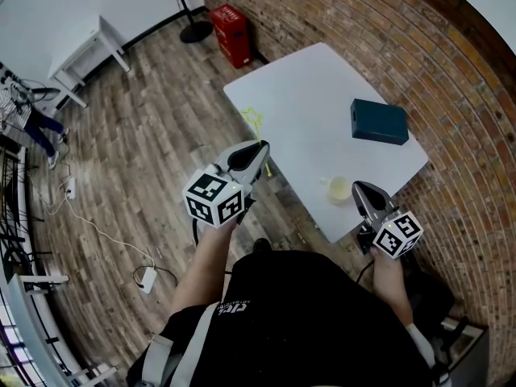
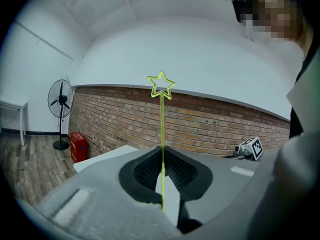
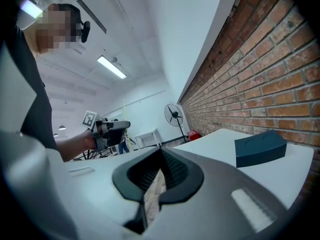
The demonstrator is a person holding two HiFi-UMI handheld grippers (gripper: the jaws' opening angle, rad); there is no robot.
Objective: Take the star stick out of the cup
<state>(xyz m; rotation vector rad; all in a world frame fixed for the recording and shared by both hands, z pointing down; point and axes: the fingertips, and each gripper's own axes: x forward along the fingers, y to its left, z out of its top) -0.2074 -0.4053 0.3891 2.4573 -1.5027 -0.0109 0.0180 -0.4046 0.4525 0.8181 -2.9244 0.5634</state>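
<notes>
The left gripper (image 2: 162, 150) is clamping its jaws tight on the thin yellow-green star-topped stick (image 2: 162, 121); the stick is standing upright between them, out of and well apart from the small pale translucent cup (image 1: 339, 189) sitting near the front edge of the white square table (image 1: 306, 87); the right gripper (image 3: 161, 152) is hovering just beside that cup, jaws together with nothing between them; a dark teal rectangular box (image 1: 379, 121) is lying farther back on the table.

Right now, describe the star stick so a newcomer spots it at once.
Find the white table by the brick wall, then the left hand-held gripper beside its left edge. Clamped upright in it is the star stick: the only thin yellow-green rod, topped by an outlined star.
</notes>
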